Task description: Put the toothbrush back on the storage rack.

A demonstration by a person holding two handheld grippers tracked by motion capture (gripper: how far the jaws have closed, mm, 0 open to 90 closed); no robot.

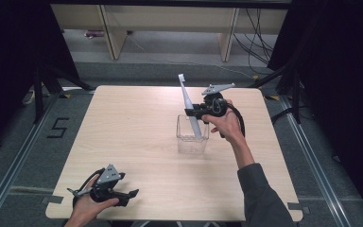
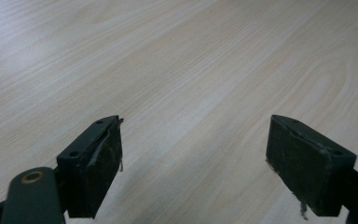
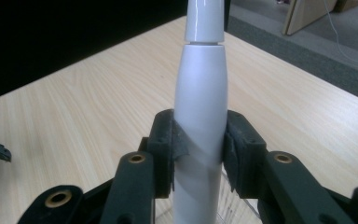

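From the high view, the right gripper is clamping a white electric toothbrush around its handle, just past the table's centre toward one o'clock. The toothbrush is leaning, its head pointing to eleven o'clock, its lower end sitting inside a clear plastic container. Whether that end is touching the container's floor cannot be told from here. Down at seven o'clock, near the table's front edge, the left gripper is resting in the person's hand with its jaws apart and nothing between them.

In the left gripper view, the left gripper is showing its two black jaws spread wide, with bare wooden tabletop lying between them and no thing touching either pad.

In the right gripper view, the right gripper is pressing both pads against the toothbrush's white body from either side, the handle rising straight to twelve o'clock. The container's clear rim is peeking out just below the jaws.
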